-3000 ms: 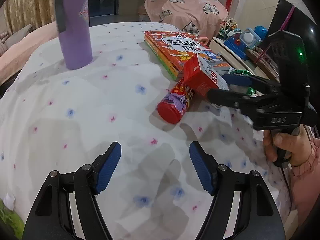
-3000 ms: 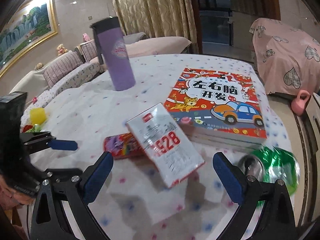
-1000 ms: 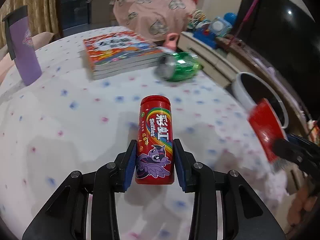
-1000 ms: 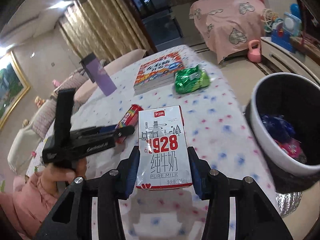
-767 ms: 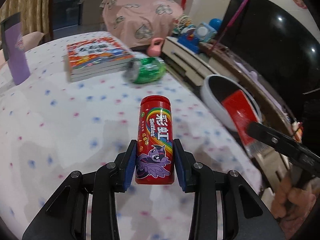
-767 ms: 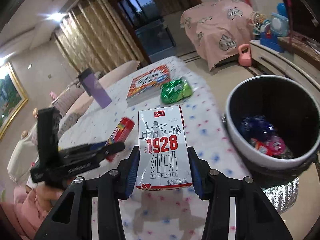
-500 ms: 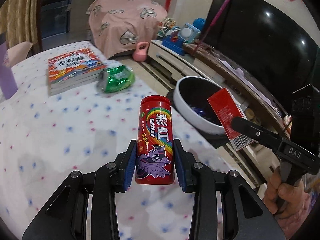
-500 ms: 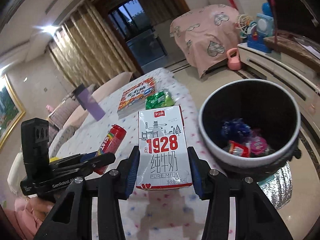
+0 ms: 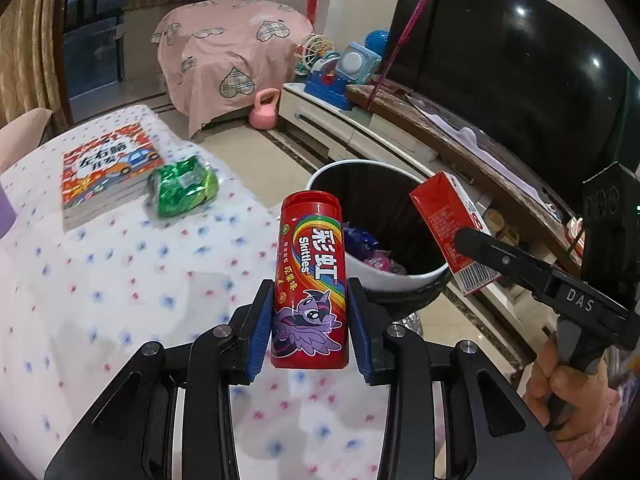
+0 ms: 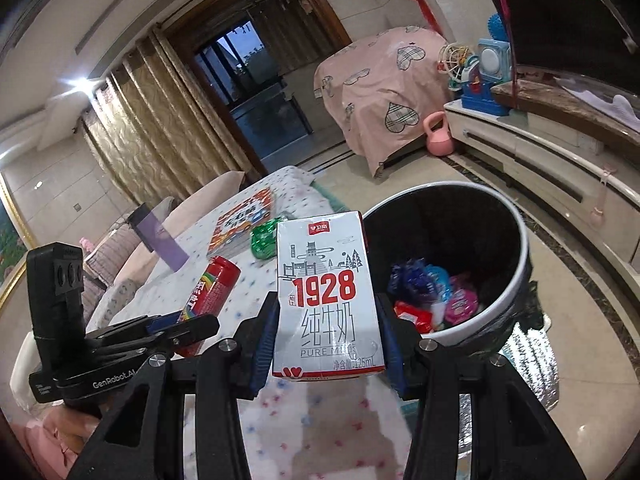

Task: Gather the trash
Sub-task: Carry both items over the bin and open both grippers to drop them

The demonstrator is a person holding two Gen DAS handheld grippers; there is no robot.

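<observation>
My left gripper [image 9: 310,334] is shut on a red Skittles tube [image 9: 310,276], held upright above the table edge. My right gripper [image 10: 328,344] is shut on a white and red 1928 milk carton [image 10: 326,296], held upright beside the bin. The carton also shows in the left wrist view [image 9: 448,224], and the tube shows in the right wrist view [image 10: 212,284]. A white bin with a black liner [image 10: 516,240] stands on the floor past the table edge, with several wrappers inside; it also shows in the left wrist view [image 9: 348,168]. A crumpled green packet [image 9: 182,186] lies on the table.
A white dotted tablecloth [image 9: 100,280] covers the table. A stack of picture books [image 9: 104,168] lies at its far side, next to a purple bottle [image 10: 160,236]. A TV stand [image 9: 360,128] with toys and a pink kettlebell [image 9: 264,110] lie beyond the bin.
Both grippers have closed on the tube and the carton, lifted them off the table and carried them to the right, to the bin, which now looks closer.
</observation>
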